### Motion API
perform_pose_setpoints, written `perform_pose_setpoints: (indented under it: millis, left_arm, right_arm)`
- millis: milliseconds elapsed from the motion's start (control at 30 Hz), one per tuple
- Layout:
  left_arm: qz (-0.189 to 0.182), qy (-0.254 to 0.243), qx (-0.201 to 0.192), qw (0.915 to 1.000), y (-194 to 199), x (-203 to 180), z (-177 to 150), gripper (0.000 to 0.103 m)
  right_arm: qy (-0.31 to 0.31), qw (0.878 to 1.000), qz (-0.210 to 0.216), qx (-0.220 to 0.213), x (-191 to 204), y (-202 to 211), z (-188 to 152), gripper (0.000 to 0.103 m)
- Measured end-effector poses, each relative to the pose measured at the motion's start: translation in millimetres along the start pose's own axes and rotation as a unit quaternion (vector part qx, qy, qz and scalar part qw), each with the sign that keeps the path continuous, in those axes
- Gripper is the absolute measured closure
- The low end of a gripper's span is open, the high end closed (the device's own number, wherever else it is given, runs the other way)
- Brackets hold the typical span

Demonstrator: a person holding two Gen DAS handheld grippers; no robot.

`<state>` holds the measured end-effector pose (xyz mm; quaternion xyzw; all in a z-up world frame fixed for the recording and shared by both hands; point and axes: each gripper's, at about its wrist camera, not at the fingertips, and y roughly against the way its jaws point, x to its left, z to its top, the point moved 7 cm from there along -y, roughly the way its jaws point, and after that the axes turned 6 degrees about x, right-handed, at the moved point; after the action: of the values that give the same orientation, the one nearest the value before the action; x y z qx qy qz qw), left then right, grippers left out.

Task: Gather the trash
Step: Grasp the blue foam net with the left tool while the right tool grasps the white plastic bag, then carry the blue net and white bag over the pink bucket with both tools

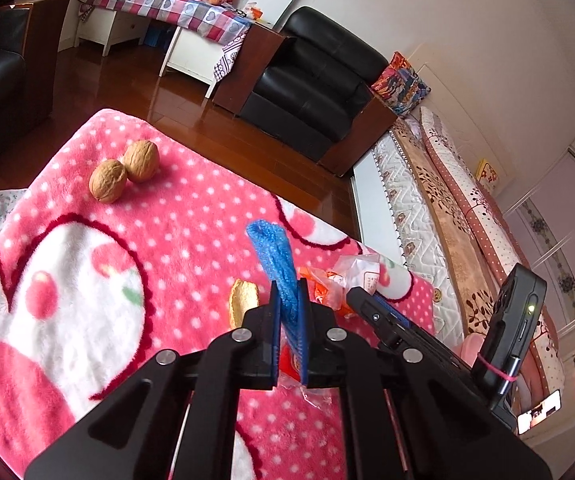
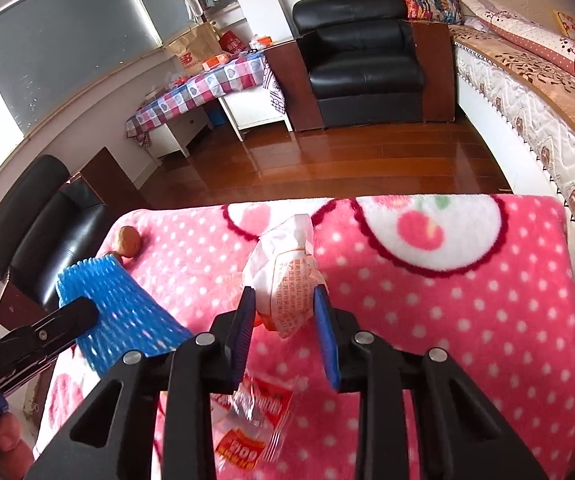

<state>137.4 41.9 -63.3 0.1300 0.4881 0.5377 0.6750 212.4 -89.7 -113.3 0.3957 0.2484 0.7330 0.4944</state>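
On the pink dotted blanket (image 1: 175,240) covering the counter, trash lies scattered near two walnuts (image 1: 125,176). The left claw (image 1: 289,292) is clamped on a blue foam net (image 1: 275,256), whose free end sticks up and forward past the fingertips; from the right wrist view the same net (image 2: 115,316) shows broad and flat at the left claw's tip (image 2: 83,310), raised over the blanket's left edge. The right claw (image 2: 283,304) stands with its blue pads apart on either side of a crumpled white wrapper with orange print (image 2: 287,276); the gap between pads and wrapper is narrow, and I cannot tell whether they touch it. A clear wrapper with a red label (image 2: 251,420) lies on the blanket (image 2: 467,320) below that claw. Beside the left claw's tip lies a piece of yellow peel (image 1: 241,298). Across the wooden floor (image 2: 347,160) stands a black armchair (image 2: 363,64).
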Motion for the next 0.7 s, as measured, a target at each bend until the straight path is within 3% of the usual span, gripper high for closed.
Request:
perform_pose_setpoints:
  millis: [400, 700]
  left_arm:
    - [-0.017, -0.031, -0.009, 0.9993, 27, -25, -18, 0.097]
    - [-0.038, -0.073, 0.005, 0.9966, 30, -66, -44, 0.097]
  right_arm:
    - [0.001, 0.999, -0.004, -0.041, -5, 78, -32, 0.075]
    - [-0.030, 0.998, -0.025, -0.059, -29, 130, -68, 0.075]
